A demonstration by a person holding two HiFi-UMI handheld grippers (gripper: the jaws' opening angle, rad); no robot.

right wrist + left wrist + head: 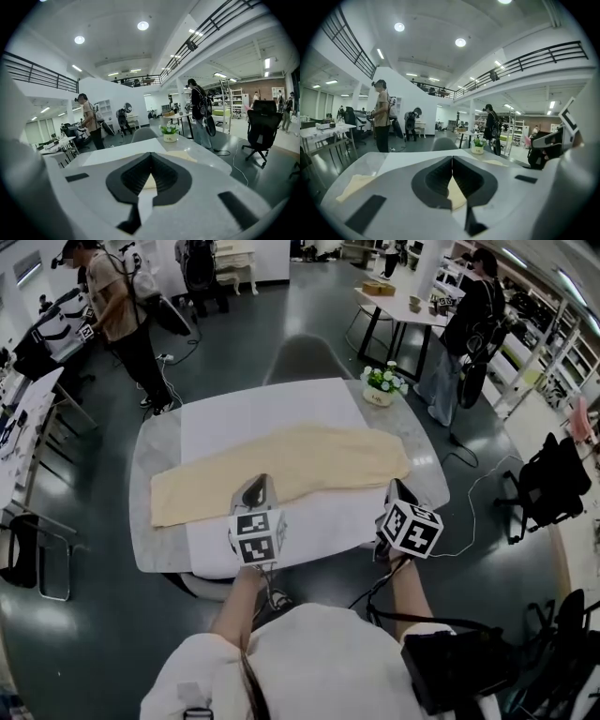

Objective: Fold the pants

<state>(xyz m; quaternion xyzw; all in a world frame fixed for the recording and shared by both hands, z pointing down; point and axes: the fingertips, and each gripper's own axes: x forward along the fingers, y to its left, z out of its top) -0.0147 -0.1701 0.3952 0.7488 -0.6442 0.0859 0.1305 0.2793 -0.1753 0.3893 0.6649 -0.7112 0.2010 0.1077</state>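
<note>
Across the tabletop (150, 456), on a white sheet (246, 413), cream pants (291, 463) lie flat. Over its near edge, the left gripper (255, 486) and right gripper (397, 488) have their jaws pressed together, pinching nothing.

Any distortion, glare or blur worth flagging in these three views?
Head view: strong fisheye bend at the edges, pants sharp, even light. Left gripper view: round black vignette, ceiling lights blown out, close foreground soft. Right gripper view: same vignette and glare.

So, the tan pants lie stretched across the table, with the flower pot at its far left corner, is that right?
Not quite: the flower pot stands at the table's far right corner, as the head view shows. The tan pants do lie stretched across it.
</note>
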